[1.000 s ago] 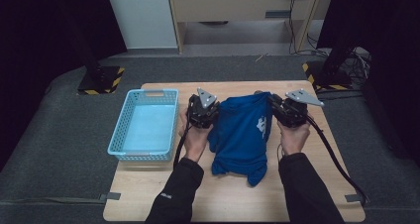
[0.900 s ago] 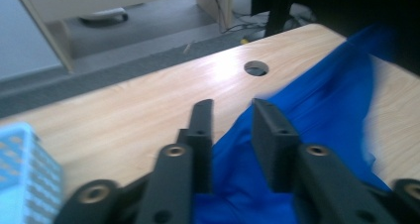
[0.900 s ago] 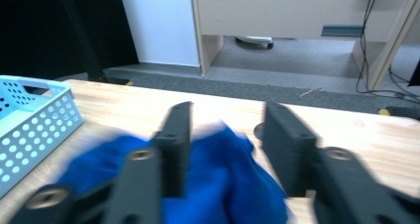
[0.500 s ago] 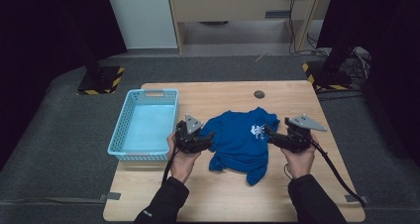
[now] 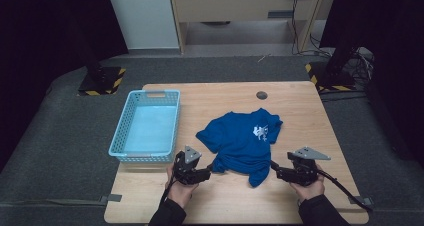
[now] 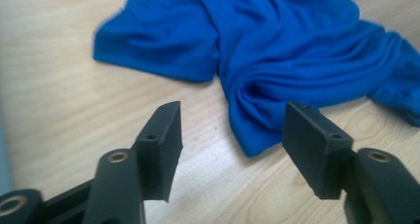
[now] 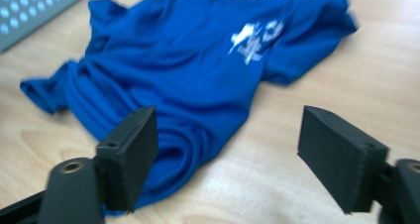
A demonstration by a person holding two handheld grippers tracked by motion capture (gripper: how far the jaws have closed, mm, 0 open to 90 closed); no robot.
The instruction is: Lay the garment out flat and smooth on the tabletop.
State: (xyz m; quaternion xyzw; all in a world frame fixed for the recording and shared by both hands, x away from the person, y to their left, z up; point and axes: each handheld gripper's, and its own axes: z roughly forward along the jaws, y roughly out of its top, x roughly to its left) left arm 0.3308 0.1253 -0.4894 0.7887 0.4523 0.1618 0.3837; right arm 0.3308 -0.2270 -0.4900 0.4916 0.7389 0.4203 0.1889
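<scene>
Lying rumpled on the table point(image 5: 310, 111), the blue T-shirt point(image 5: 243, 142) is spreading just ahead of both grippers — left gripper point(image 6: 230, 140) and right gripper point(image 7: 225, 149) are standing apart, having just been opening, nothing between their jaws — apparently freeing it for laying flat, the basket point(image 5: 120, 141) waiting beyond the left one.
</scene>
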